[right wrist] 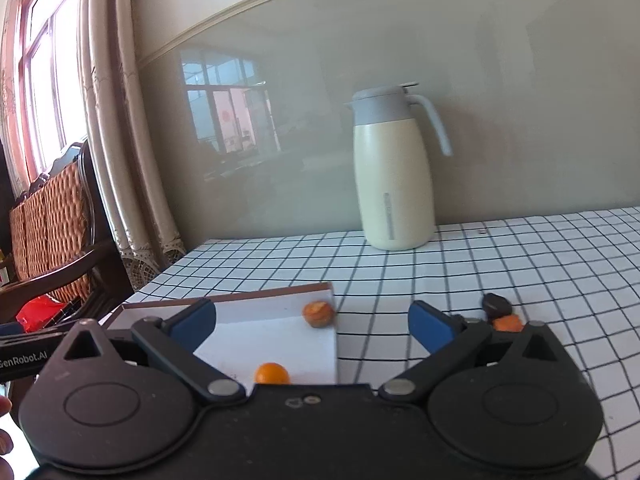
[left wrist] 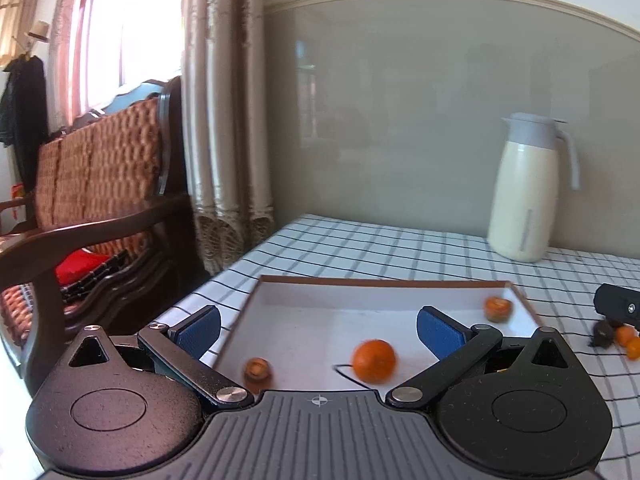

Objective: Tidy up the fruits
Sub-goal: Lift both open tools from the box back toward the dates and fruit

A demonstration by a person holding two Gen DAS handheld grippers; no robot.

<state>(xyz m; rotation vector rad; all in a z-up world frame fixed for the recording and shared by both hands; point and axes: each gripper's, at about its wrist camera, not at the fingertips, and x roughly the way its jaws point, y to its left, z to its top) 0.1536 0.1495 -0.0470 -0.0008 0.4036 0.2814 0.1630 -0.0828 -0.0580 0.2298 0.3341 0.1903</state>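
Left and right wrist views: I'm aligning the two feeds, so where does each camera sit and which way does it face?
Left wrist: sits behind the open left gripper, over the tray, facing the wall.
Right wrist: sits behind the open right gripper, straddling the tray's right edge and the tablecloth; fingertips show at lower left.
Shared: tray, orange, jug.

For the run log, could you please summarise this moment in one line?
left gripper: open, empty | right gripper: open, empty | tray: three fruits | tablecloth: fruits remaining
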